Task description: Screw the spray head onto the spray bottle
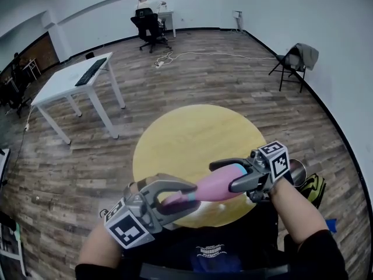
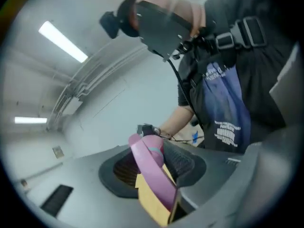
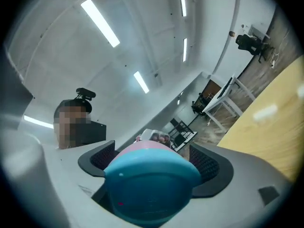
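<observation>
Pink smooth plastic spray bottle (image 1: 214, 185) with a rounded teal base lies level in the air over the near rim of the round yellow table (image 1: 175, 136). The right gripper (image 1: 224, 177) clasps that base, ribbed dark pads on both sides. The left gripper (image 1: 182, 198) is clamped on the pink spray head (image 2: 153, 175) at the other end. Wood plank floor (image 1: 233, 74) rings the table, with a white desk (image 1: 64, 81) well apart at left and a dark folding chair (image 1: 293, 63) beside the right wall.
</observation>
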{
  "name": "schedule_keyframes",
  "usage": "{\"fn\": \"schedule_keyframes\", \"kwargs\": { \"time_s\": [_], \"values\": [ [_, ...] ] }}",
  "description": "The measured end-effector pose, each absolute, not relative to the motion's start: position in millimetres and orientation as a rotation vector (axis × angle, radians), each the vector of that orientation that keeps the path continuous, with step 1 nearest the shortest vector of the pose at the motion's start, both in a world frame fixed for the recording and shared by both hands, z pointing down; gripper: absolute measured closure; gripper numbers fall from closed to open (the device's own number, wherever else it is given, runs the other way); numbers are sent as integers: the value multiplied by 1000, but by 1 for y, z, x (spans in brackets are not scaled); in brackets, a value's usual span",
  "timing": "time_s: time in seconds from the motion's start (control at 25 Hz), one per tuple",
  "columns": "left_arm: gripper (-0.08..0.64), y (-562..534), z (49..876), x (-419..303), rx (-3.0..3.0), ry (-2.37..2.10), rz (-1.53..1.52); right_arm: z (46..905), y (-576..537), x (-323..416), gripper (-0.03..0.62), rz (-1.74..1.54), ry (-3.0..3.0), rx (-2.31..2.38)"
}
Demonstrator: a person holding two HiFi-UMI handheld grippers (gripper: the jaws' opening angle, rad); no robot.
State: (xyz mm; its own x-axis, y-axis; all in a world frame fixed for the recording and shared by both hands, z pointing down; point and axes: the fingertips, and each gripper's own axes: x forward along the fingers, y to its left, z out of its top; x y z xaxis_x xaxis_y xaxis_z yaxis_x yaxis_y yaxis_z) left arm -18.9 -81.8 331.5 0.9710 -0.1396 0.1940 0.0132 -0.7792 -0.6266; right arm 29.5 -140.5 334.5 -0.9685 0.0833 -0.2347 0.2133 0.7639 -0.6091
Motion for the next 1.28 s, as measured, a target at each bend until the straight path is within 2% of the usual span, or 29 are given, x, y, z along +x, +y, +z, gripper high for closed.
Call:
{"fn": "schedule_keyframes", "kwargs": {
  "time_s": [0.08, 0.16, 0.2, 0.28, 0.44, 0.48, 0.52, 0.56, 0.72, 0.92, 1.0, 1.12, 1.2, 1.28],
  "values": [
    [388, -94, 322, -21, -2742, 69, -143, 327, -145, 30, 87, -863, 2797, 147],
    [388, -119, 314, -30, -3110, 108, 116, 319, -149, 31, 82, -555, 2897, -11],
    [388, -133, 313, -37, -3259, 122, 246, 319, -149, 34, 27, -366, 2959, -104],
    [388, -153, 318, -45, -3483, 134, 428, 320, -149, 38, 7, -13, 3052, -268],
    [390, -158, 335, -42, -3719, 38, 482, 332, -143, 29, 3, 391, 3155, -368],
    [390, -156, 335, -39, -3738, 10, 488, 338, -138, 24, 24, 453, 3186, -349],
    [390, -154, 334, -37, -3740, -9, 487, 341, -135, 20, 86, 471, 3200, -334],
    [390, -151, 333, -34, -3725, -9, 464, 342, -133, 19, 101, 425, 3196, -325],
    [382, -139, 329, -31, -3462, 90, 214, 340, -141, 23, 107, 26, 3131, -223],
    [382, -97, 326, -16, -2629, 119, -185, 356, -143, 29, 107, -888, 2852, 174],
    [382, -93, 328, -12, -2568, 87, -247, 353, -145, 34, 106, -1051, 2731, 233],
    [391, -110, 319, -18, -2935, 115, -23, 337, -149, 35, 104, -883, 2770, 114],
    [384, -129, 314, -32, -3194, 130, 209, 326, -147, 30, 104, -558, 2897, -33],
    [385, -143, 308, -44, -3405, 85, 485, 326, -141, 24, 53, -171, 3060, -184]
  ]
}}
